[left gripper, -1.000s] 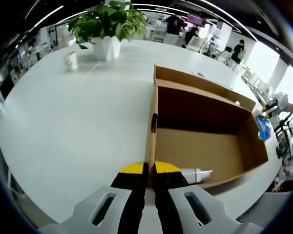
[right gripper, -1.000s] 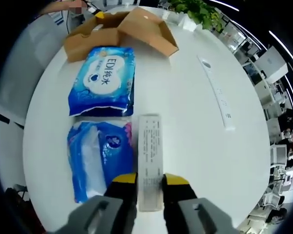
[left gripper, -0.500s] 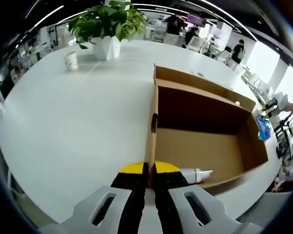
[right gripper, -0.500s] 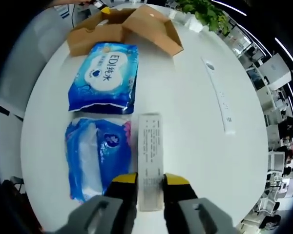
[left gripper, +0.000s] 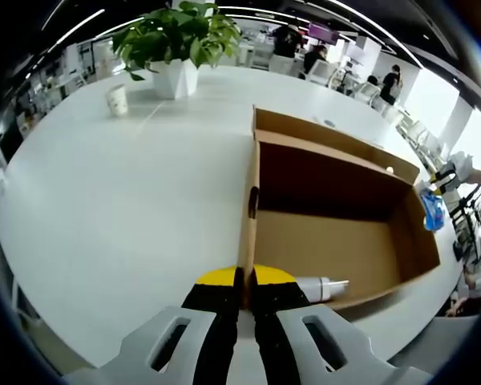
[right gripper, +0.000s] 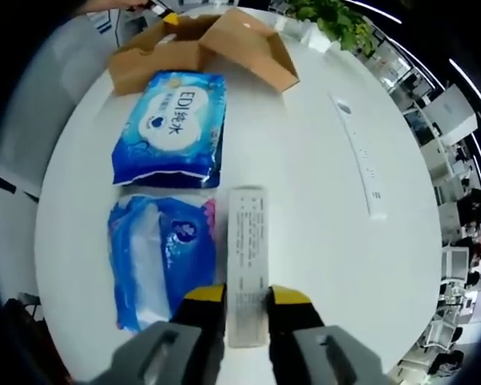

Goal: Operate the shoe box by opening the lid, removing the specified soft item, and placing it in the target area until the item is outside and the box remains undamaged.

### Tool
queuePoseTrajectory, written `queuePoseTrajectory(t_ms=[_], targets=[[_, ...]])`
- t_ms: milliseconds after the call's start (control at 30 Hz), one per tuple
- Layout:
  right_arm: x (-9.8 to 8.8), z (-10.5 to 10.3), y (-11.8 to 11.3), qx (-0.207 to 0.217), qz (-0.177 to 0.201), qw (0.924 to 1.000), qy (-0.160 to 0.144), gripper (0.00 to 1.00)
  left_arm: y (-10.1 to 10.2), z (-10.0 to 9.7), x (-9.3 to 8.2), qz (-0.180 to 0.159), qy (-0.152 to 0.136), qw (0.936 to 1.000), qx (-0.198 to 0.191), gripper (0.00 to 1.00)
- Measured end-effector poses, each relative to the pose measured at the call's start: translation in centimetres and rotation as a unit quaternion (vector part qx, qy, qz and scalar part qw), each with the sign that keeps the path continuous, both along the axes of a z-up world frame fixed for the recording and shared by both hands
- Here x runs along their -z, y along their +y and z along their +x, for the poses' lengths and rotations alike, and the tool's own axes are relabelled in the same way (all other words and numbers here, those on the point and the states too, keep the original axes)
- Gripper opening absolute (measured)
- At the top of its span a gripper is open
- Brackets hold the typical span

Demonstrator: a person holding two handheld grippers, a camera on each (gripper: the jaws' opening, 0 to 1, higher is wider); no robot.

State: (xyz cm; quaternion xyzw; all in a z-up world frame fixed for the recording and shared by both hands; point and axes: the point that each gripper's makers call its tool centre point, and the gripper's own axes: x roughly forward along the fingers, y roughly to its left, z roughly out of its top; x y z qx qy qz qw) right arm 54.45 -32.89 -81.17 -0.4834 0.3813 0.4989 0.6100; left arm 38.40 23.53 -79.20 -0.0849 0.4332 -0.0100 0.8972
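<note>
The open brown shoe box [left gripper: 337,241] lies on the white table, lid flap [left gripper: 321,132] folded back. My left gripper [left gripper: 244,282] is shut on the box's near side wall. A white tube [left gripper: 321,287] lies inside at the near corner. In the right gripper view the same shoe box [right gripper: 196,48] sits far off at the top. Two soft blue wipe packs lie on the table: one [right gripper: 176,128] nearer the box, the other [right gripper: 162,261] just left of my jaws. My right gripper [right gripper: 245,293] is shut on a long white carton [right gripper: 246,249] that rests flat on the table.
A potted plant [left gripper: 176,40] and a paper cup [left gripper: 116,100] stand at the table's far side. A white power strip [right gripper: 357,152] lies to the right of the carton. A blue pack [left gripper: 433,208] shows past the box's far end. People and desks fill the background.
The right gripper view has shifted slightly, so that camera moved a little; the carton stays between its jaws. The left gripper view is unchanged.
</note>
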Motion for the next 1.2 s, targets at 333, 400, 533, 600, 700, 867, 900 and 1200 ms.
queuePoseTrajectory(t_ms=[333, 400, 533, 600, 700, 867, 900, 1200], targets=[[-0.5, 0.4, 0.0, 0.009, -0.002, 0.9999, -0.010, 0.21, 0.1, 0.1, 0.1, 0.000, 0.000, 1.0000, 0.001, 0.02], [-0.6, 0.6, 0.0, 0.011, -0.001, 0.9999, -0.010, 0.22, 0.0, 0.0, 0.1, 0.000, 0.000, 1.0000, 0.001, 0.02], [-1.1, 0.9, -0.1, 0.014, 0.001, 0.9998, -0.015, 0.24, 0.0, 0.0, 0.0, 0.000, -0.001, 1.0000, 0.001, 0.03], [-1.5, 0.9, 0.0, 0.016, 0.002, 0.9997, -0.018, 0.25, 0.0, 0.0, 0.0, 0.000, -0.001, 1.0000, 0.001, 0.03], [-2.1, 0.9, 0.2, 0.027, 0.006, 0.9994, -0.023, 0.29, 0.0, -0.1, 0.0, -0.001, -0.001, 1.0000, 0.000, 0.03], [-3.8, 0.9, 1.7, 0.040, 0.035, 0.9978, -0.040, 0.35, 0.0, 0.0, 0.0, -0.001, -0.001, 1.0000, -0.002, 0.02], [-4.2, 0.8, 2.1, 0.038, 0.043, 0.9975, -0.042, 0.36, -0.1, -0.1, 0.0, -0.001, -0.001, 1.0000, -0.002, 0.02], [-7.6, -1.7, 5.6, 0.026, 0.089, 0.9940, -0.058, 0.44, -0.1, -0.1, -0.1, -0.002, -0.002, 1.0000, -0.002, 0.02]])
